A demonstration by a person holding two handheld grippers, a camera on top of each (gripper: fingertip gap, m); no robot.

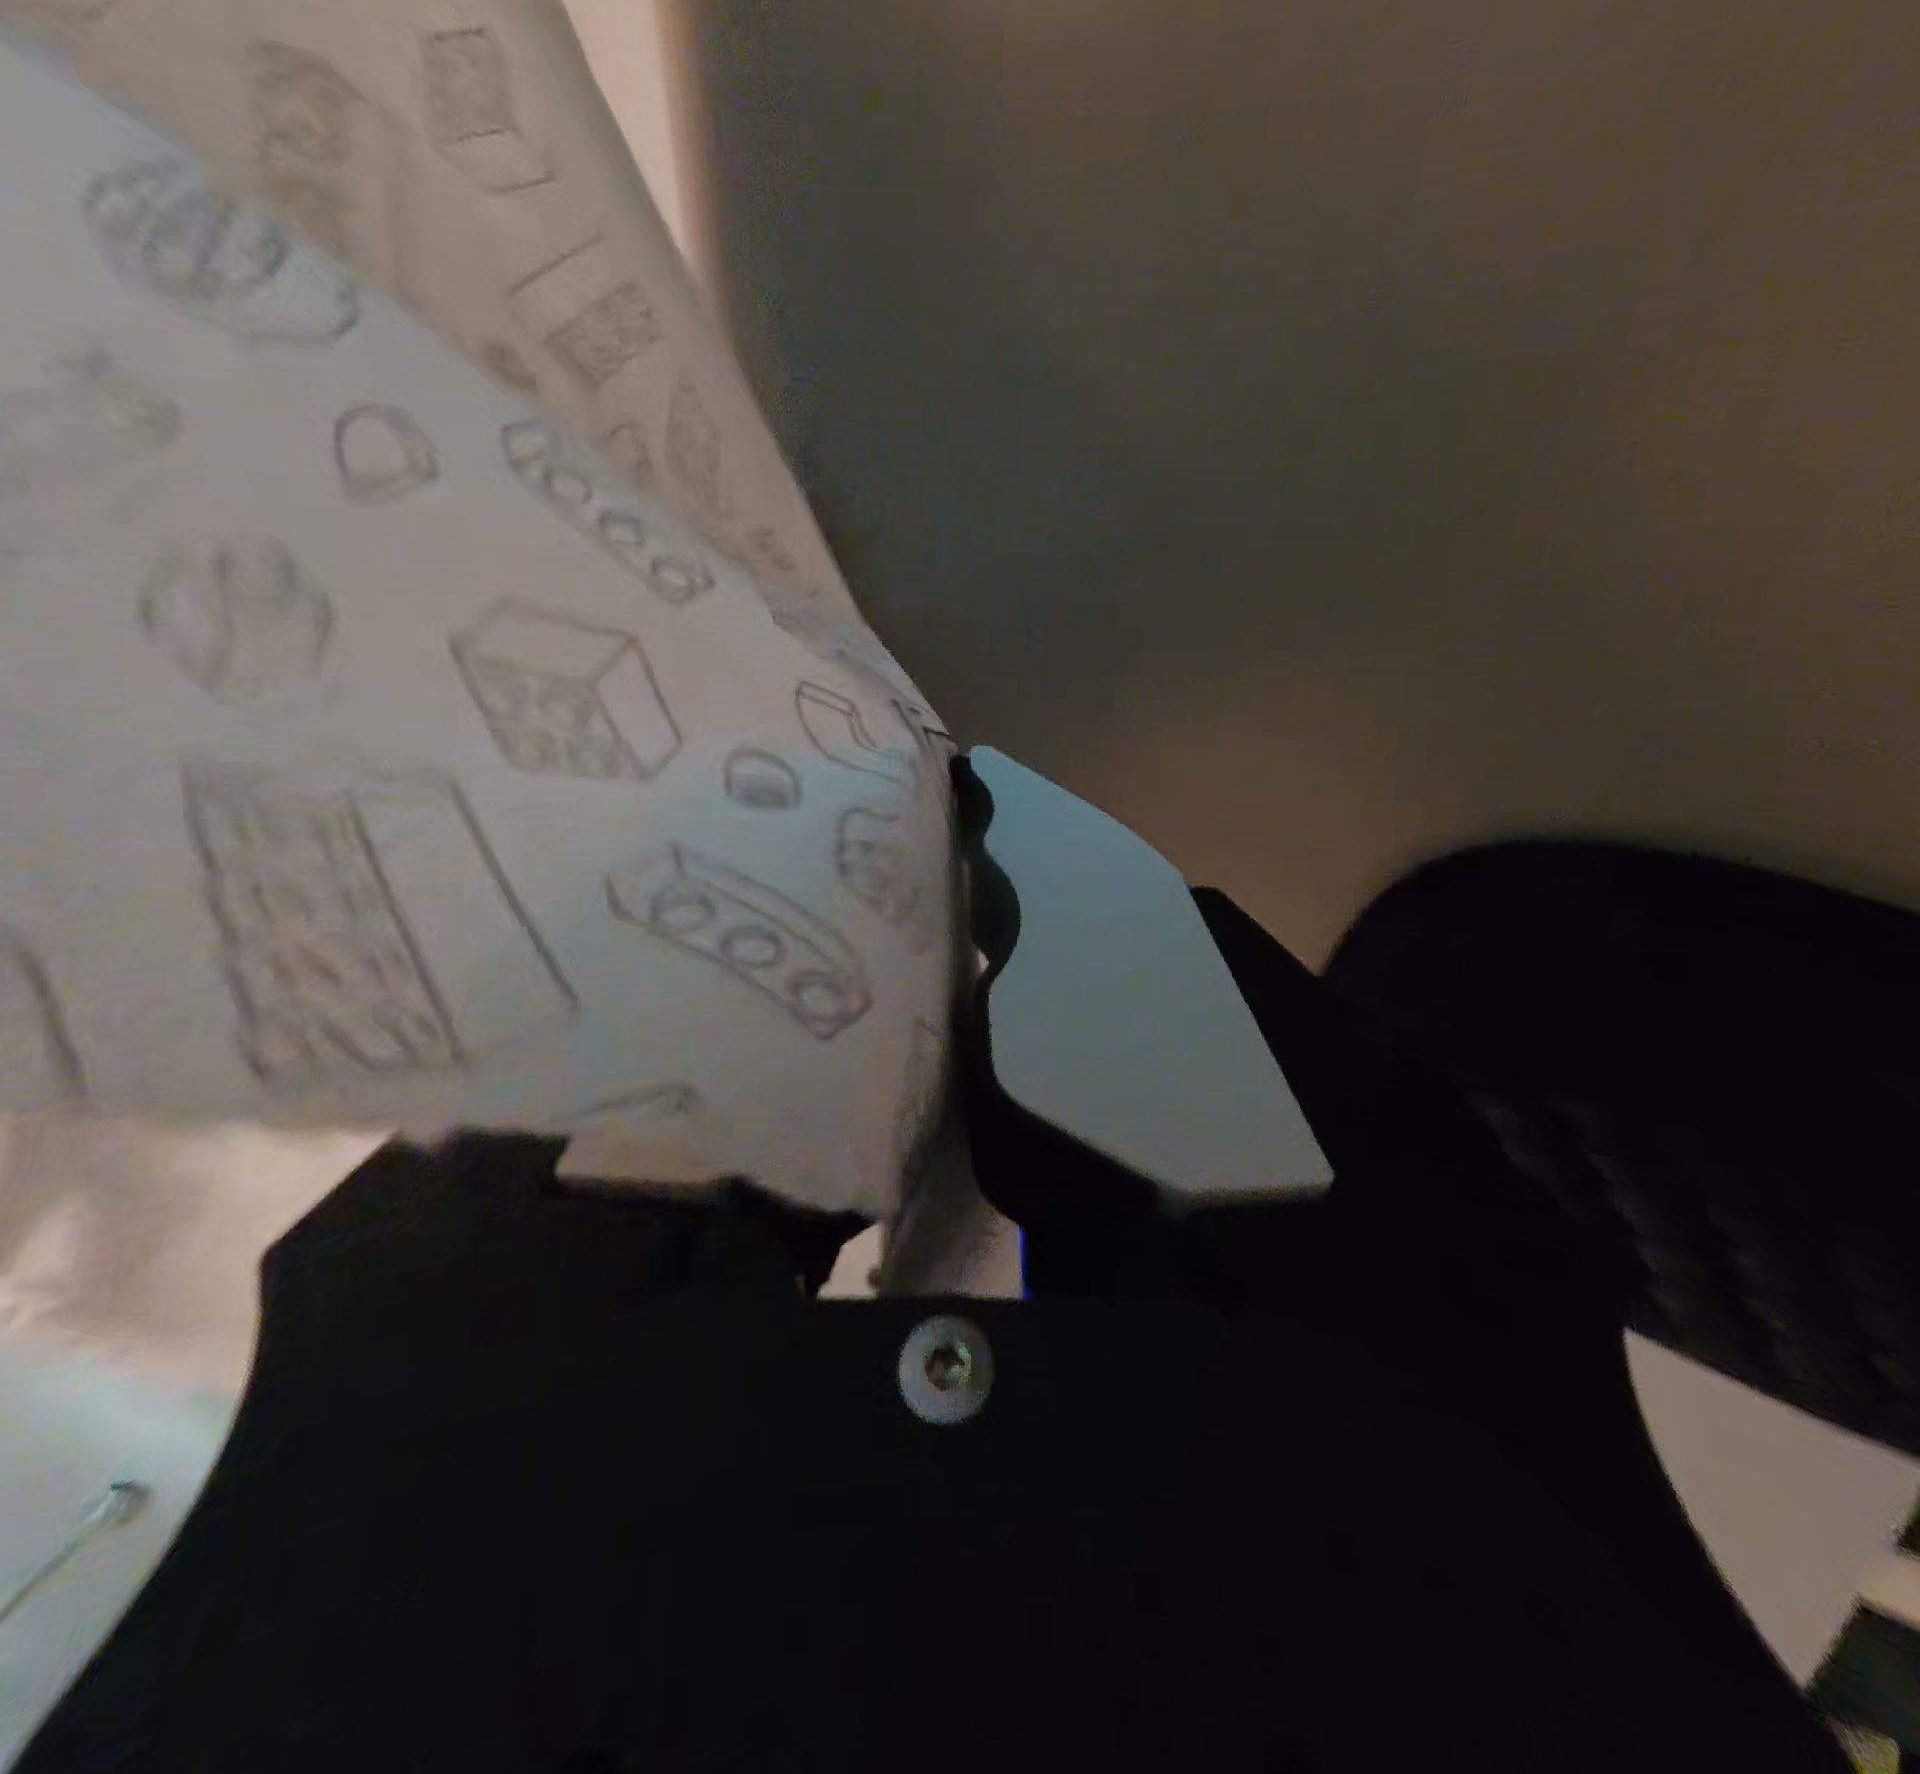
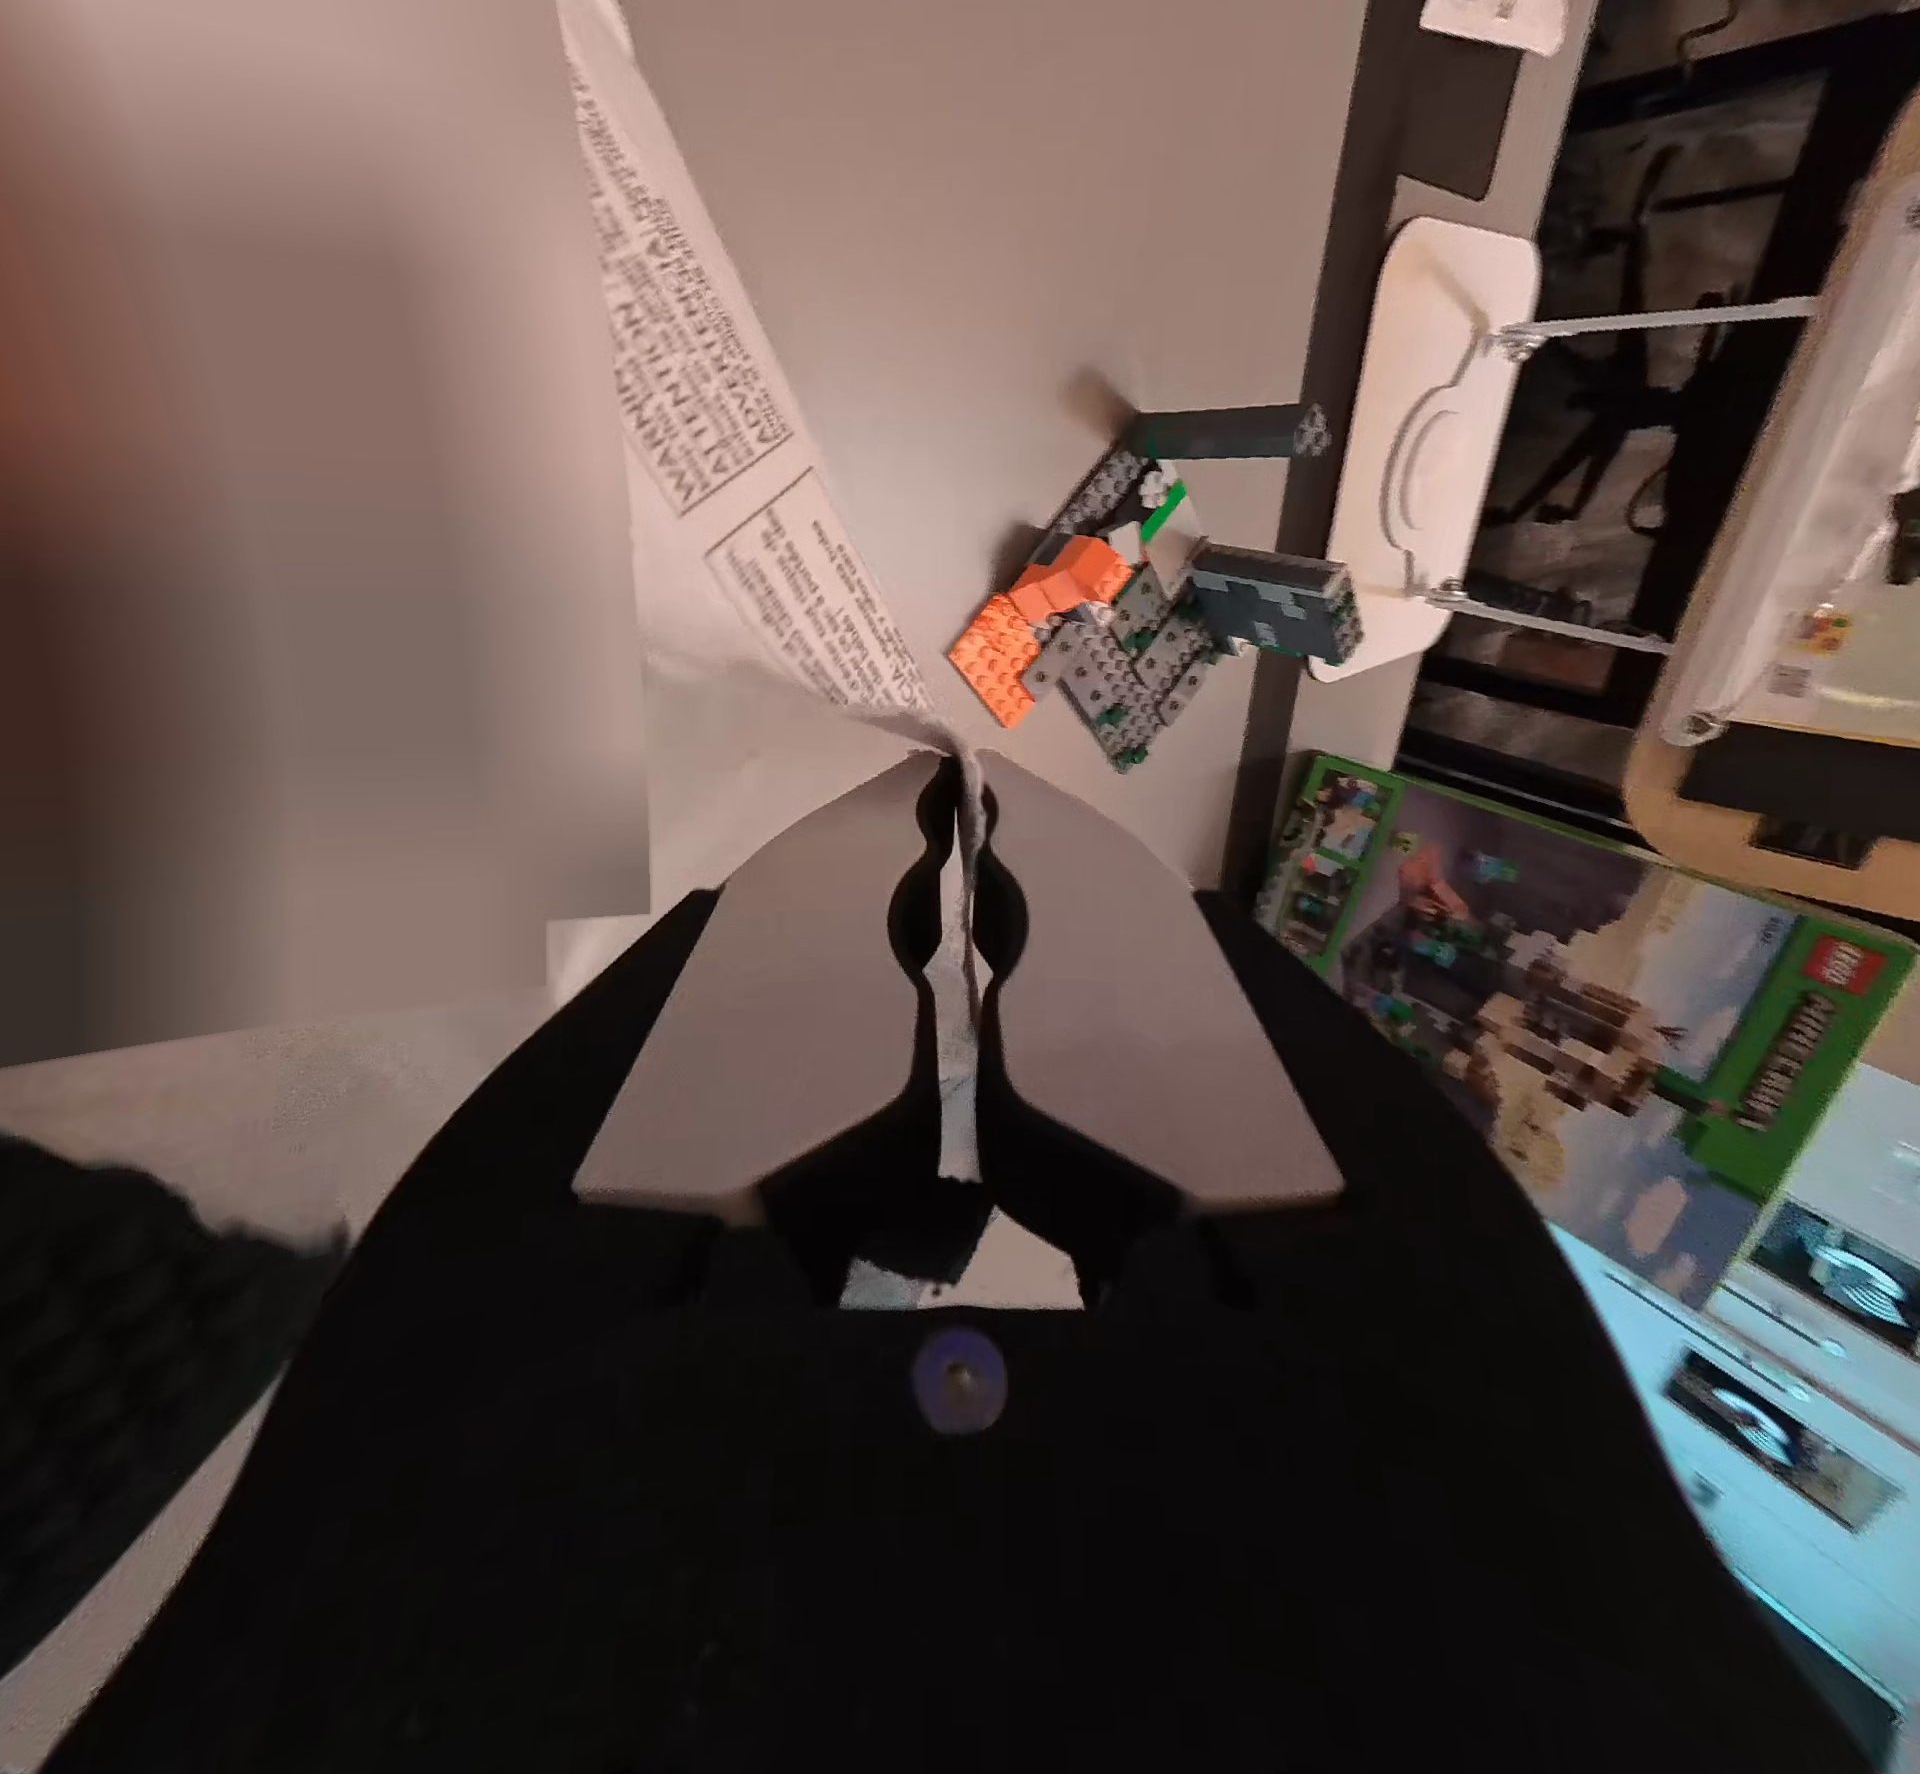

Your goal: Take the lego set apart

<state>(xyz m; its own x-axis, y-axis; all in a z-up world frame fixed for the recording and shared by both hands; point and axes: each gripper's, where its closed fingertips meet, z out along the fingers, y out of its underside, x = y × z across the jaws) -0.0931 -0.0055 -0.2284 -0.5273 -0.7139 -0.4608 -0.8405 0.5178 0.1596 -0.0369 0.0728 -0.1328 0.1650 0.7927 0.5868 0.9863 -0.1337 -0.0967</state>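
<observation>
A white paper bag (image 1: 468,685) printed with grey brick drawings fills the left of the left wrist view. My left gripper (image 1: 966,779) is shut on its crumpled edge, and the bag hides the left finger. In the right wrist view my right gripper (image 2: 961,768) is shut on another pinched edge of the paper bag (image 2: 717,436), whose side here bears printed text. Beyond it the lego set (image 2: 1143,602) stands on the white table (image 2: 987,166): grey plates, orange bricks, dark pillars and green bits. Neither gripper touches the lego set.
A green lego box (image 2: 1558,997) lies to the right of the build. A white lidded container (image 2: 1423,446) sits past the table's dark edge. A black sleeve shows at the lower left of the right wrist view (image 2: 125,1309) and at the right of the left wrist view (image 1: 1662,1049).
</observation>
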